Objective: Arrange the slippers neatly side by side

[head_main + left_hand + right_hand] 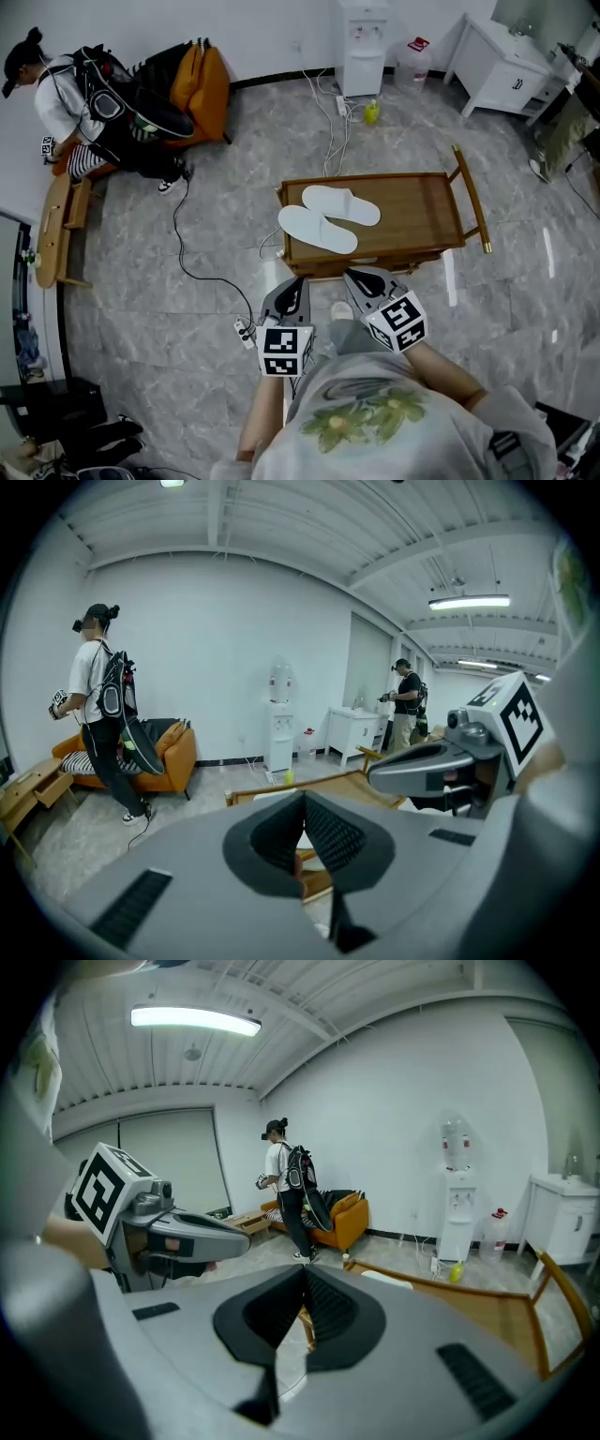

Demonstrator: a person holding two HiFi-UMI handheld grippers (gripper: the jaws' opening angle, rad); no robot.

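Observation:
Two white slippers lie side by side, soles up, on a low wooden table [412, 225]: the far slipper [341, 204] and the near slipper [317, 230], both angled to the right. Both grippers hover just short of the table's near edge, above the floor and apart from the slippers. My left gripper [298, 284] is shut with nothing in it, and its jaws meet in the left gripper view [302, 797]. My right gripper [354, 278] is also shut and empty [306, 1272]. A slipper's white edge [389, 1280] shows past the right jaws.
A person with a backpack [103, 103] stands at the back left by an orange sofa [202, 84]. A wooden bench [54, 234] lies left. Cables [192, 267] cross the floor. A water dispenser [361, 42] and a white cabinet [502, 66] stand at the back.

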